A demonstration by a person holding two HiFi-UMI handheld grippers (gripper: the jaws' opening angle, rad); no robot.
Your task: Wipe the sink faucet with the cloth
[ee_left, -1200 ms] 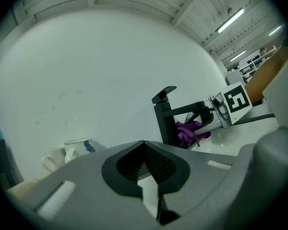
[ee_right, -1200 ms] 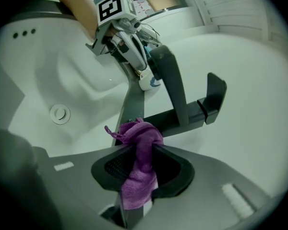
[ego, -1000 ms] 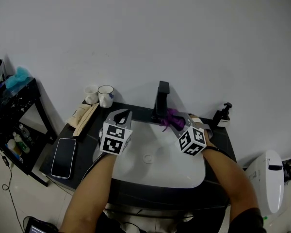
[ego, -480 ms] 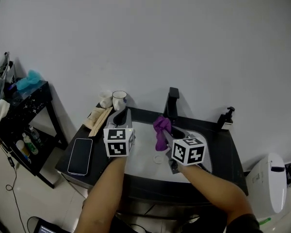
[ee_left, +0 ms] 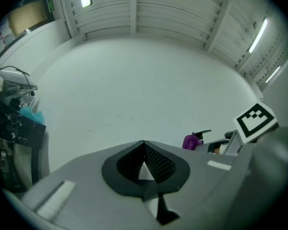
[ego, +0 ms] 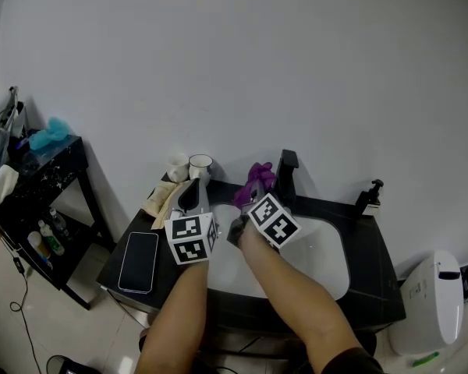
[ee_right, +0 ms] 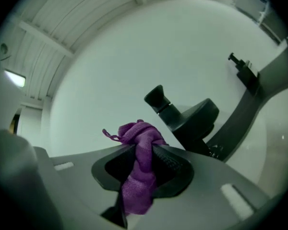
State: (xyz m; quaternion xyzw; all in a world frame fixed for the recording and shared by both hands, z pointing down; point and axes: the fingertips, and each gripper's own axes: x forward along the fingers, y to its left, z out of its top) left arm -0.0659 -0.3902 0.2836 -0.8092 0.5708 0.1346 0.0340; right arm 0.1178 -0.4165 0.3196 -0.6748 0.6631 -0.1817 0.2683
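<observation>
White wall (ego: 242,68) rises behind a black tabletop (ego: 370,244) with a white sink basin (ego: 324,259) sunk into it. A black angular faucet (ego: 287,174) stands at the middle of the tabletop's back edge.

The right gripper (ee_right: 143,150) has its jaws clenched on a bunched purple cloth (ee_right: 137,138), which sticks up past the tips and hangs down behind them. From the head view the cloth (ego: 257,179) sits just left of the faucet's upper part; whether they touch cannot be told. The left gripper (ee_left: 144,150) hovers over the basin's left edge with its jaws closed together on nothing.

Each gripper carries a cube with black-and-white square markers (ego: 271,220); no other print is large enough to read.

A black smartphone (ego: 139,251) lies face up near the tabletop's front left corner. Two white mugs (ego: 200,166) stand at the back left corner, and a black pump bottle (ego: 370,197) near the back right corner. Both forearms cross the basin's left half, while its right half shows bare white. A black shelf rack (ego: 39,178) stands off the tabletop's left edge.
</observation>
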